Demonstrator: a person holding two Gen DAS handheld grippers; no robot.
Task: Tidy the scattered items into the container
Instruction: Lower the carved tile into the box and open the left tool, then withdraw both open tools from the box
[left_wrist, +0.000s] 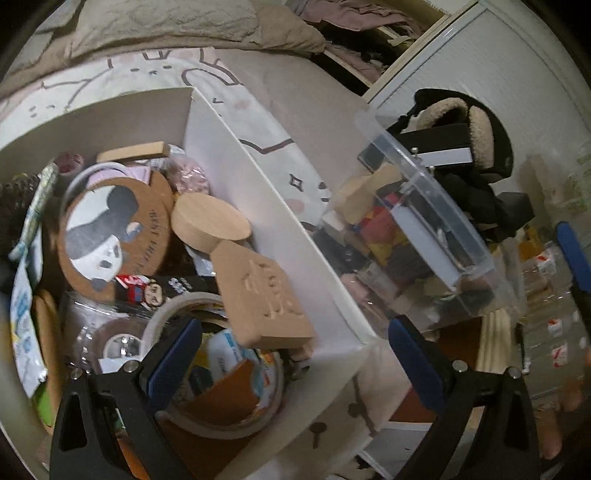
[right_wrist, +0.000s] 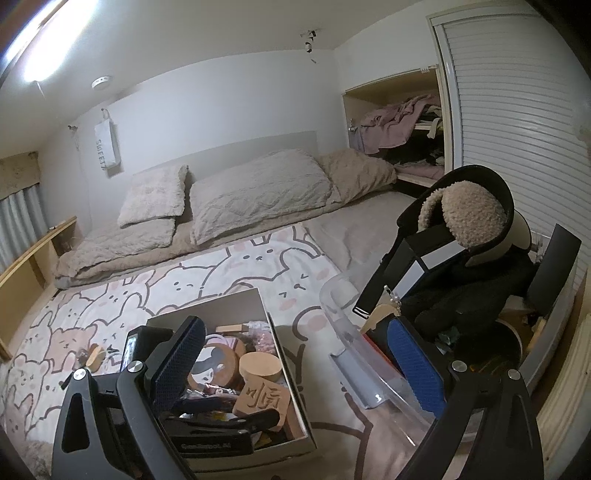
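You are holding the left gripper (left_wrist: 295, 354) low over the white cardboard box (left_wrist: 280, 206) on the bunny-print blanket (right_wrist: 221, 266); its blue-padded jaws are standing wide apart with nothing between them, one finger reaching inside the box above a tape roll (left_wrist: 221, 369) and the other hanging outside the box wall. Inside the box, a carved wooden block (left_wrist: 264, 295) is leaning on a round wooden disc (left_wrist: 212, 221), with a panda coaster (left_wrist: 110, 225) just beside them. Your right gripper (right_wrist: 299, 358) is hovering higher, jaws also spread wide and gripping nothing; it is framing the same box (right_wrist: 275, 332) on one side and a clear plastic bin (right_wrist: 354, 354) on the other. A small wooden piece (right_wrist: 94, 356) is lying on the blanket, near the box but outside it.
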